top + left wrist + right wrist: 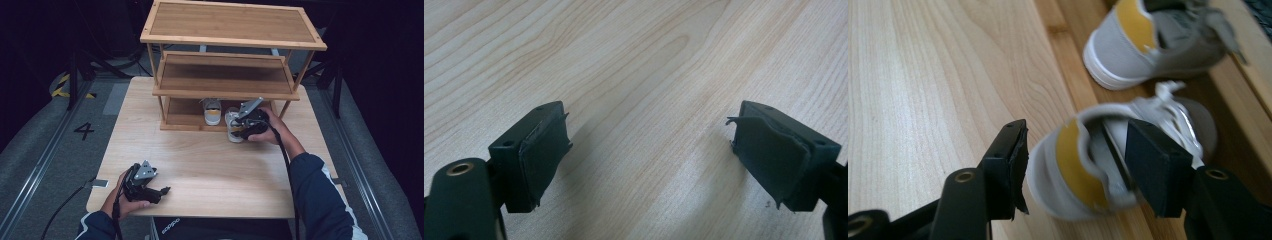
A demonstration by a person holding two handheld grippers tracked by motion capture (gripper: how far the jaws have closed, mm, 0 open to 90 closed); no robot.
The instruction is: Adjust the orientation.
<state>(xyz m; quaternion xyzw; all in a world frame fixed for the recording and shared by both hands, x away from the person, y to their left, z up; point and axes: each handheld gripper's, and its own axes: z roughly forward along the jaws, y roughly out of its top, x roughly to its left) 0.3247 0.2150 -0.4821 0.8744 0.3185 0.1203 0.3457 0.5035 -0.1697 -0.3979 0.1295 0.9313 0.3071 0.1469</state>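
I am holding my right tongs point(1073, 170) spread around the heel of a shoe point(1108, 160) at the rack's point(200, 125) bottom edge, left tongs point(644, 155) spread idle over the surface point(624, 60), risking the loose grip slipping.

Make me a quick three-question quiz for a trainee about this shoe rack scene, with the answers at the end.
1. True or false: the left gripper holds a shoe.
2. Which shoe does the right gripper have its jaws around: A, the shoe on the rack's bottom shelf, or B, the shoe at the rack's front edge?
3. What colour is the heel patch on both shoes?

Key
1. False. Its jaws stand open over bare table.
2. B. One jaw is outside the heel and the other inside the opening, with a gap showing at the outer jaw.
3. Yellow.
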